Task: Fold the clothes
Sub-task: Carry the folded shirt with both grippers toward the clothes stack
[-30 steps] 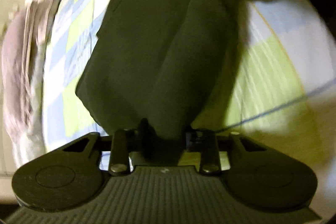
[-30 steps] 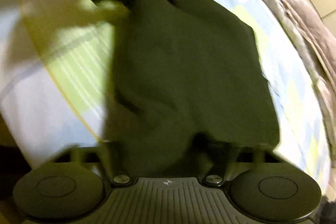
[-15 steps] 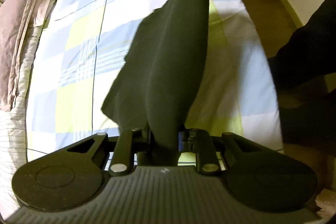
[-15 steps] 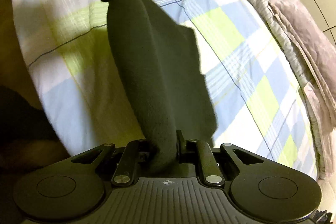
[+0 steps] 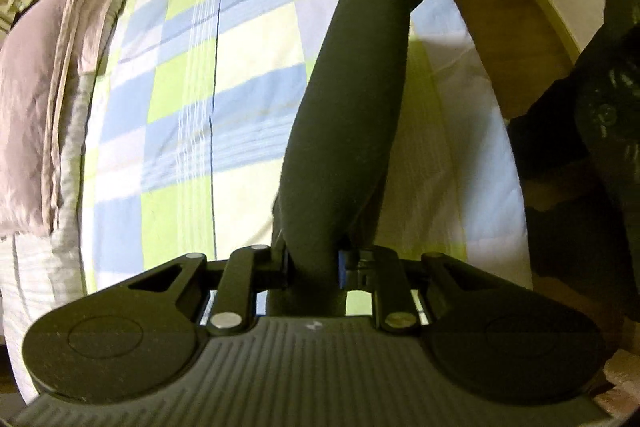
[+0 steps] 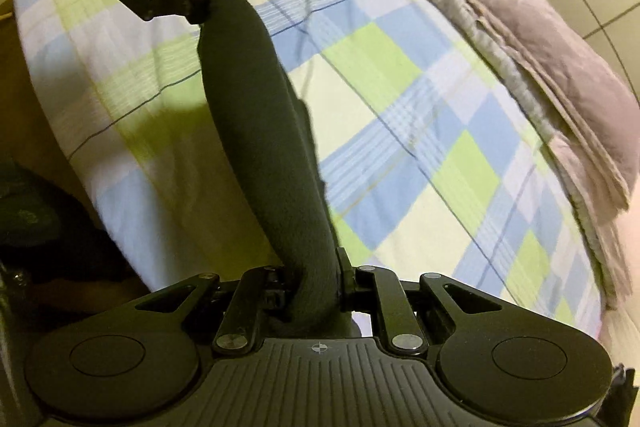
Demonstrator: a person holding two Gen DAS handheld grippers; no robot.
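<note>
A dark, soft fleece-like garment (image 5: 344, 115) hangs taut in the air between the two tongs, above the bed's blue, green and white checked cover (image 5: 192, 99). The left tongs (image 5: 312, 263) are clamped on one end, the right tongs (image 6: 316, 275) on the other. Stretched this tight, I'd worry an end could slip free, dropping into a heap and spoiling any fold.

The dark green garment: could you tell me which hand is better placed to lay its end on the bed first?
Probably left: the left tool has checked bedsheet on both sides, while the right tool holds the dark green garment by the bed's edge, beside wooden floor.
</note>
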